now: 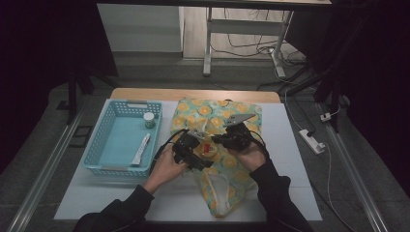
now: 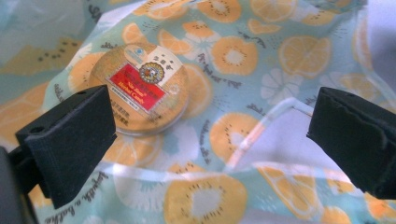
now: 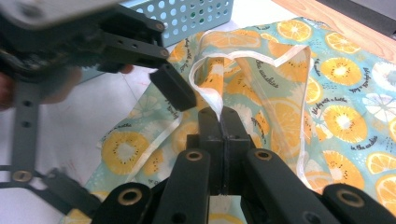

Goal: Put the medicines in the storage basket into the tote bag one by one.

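- in the high view the two grippers crowd together over the middle of the bag [image 1: 220, 145], so their jaw tips and what lies under them are hard to make out there; a small red spot shows between them.
- the person's sleeves run off the bottom edge of that view, and the room around the table is dark.
- in the left gripper view the round tin [image 2: 140, 88] is partly covered at its lower left by the near jaw pad; the small print on its label is too blurred to read.
- the left gripper [image 2: 210, 135] stands wide open, its pads well apart with nothing pressed between them; the tin lies ahead, just beside the left pad.
- the tin is flat and round, golden, with a red label across its lid, and seems to lie under the clear film of the bag.
- the right gripper [image 3: 220, 119] is clamped shut on the pale edge strip of the bag, lifting it into a loop; the left gripper's dark frame cuts off that view's upper left.
- the bag is a light teal with orange slices and white flowers, lying across the white table [image 1: 290, 159].
- a blue basket [image 1: 104, 140] sits to the bag's left with a small jar [image 1: 149, 119] and a tube [image 1: 141, 149] inside.
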The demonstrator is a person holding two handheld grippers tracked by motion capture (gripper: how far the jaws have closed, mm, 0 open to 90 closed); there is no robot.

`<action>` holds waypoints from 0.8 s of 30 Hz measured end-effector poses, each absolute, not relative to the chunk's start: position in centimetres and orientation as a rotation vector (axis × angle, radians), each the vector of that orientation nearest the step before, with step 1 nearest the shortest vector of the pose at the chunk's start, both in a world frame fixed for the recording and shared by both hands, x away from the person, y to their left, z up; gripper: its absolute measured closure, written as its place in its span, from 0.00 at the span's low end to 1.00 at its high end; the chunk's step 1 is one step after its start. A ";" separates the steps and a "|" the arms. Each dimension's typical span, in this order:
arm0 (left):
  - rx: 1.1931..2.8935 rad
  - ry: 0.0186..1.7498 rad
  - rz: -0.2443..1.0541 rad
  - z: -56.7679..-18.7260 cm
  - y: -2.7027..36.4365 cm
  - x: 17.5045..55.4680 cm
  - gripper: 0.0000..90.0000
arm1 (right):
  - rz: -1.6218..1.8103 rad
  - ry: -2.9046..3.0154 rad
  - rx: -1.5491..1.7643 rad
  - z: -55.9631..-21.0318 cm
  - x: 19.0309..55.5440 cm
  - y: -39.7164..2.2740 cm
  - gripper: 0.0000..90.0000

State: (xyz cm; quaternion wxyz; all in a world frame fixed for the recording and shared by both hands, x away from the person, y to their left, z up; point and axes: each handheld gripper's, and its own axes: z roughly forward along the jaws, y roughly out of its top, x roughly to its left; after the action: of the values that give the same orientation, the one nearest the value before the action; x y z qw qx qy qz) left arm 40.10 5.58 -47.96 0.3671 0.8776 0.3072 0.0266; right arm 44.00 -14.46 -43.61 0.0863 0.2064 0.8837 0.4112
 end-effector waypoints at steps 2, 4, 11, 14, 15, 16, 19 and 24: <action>2.255 0.780 0.071 -47.7 5.9 39.7 0.00 | 1.227 2.632 0.614 -43.6 44.0 -14.5 1.00; 2.249 0.774 0.073 -47.5 6.2 39.3 0.00 | 1.227 2.631 0.616 -43.6 44.0 -14.5 1.00; 2.230 0.765 0.080 -47.0 7.1 38.5 0.00 | 1.227 2.631 0.616 -43.6 44.0 -14.5 1.00; 2.224 0.767 0.080 -46.8 7.5 38.3 0.00 | 1.228 2.631 0.616 -43.5 44.0 -14.5 1.00; 2.223 0.764 0.081 -46.8 7.7 38.3 0.00 | 1.228 2.630 0.616 -43.5 44.0 -14.5 1.00; 2.223 0.763 0.082 -46.7 7.9 38.2 0.00 | 1.228 2.630 0.615 -43.5 44.0 -14.6 1.00; 2.209 0.760 0.059 -46.5 8.4 38.0 0.00 | 1.229 2.630 0.615 -43.5 44.0 -14.6 1.00; 2.193 0.755 0.044 -46.2 9.2 37.9 0.00 | 1.230 2.629 0.616 -43.5 44.0 -14.7 1.00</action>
State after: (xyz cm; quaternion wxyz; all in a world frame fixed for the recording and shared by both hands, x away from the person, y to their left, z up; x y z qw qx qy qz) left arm 37.90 9.25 -46.22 0.3992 0.8668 0.2984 0.0174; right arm 44.02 -14.65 -43.47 0.0873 0.2068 0.8826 0.4130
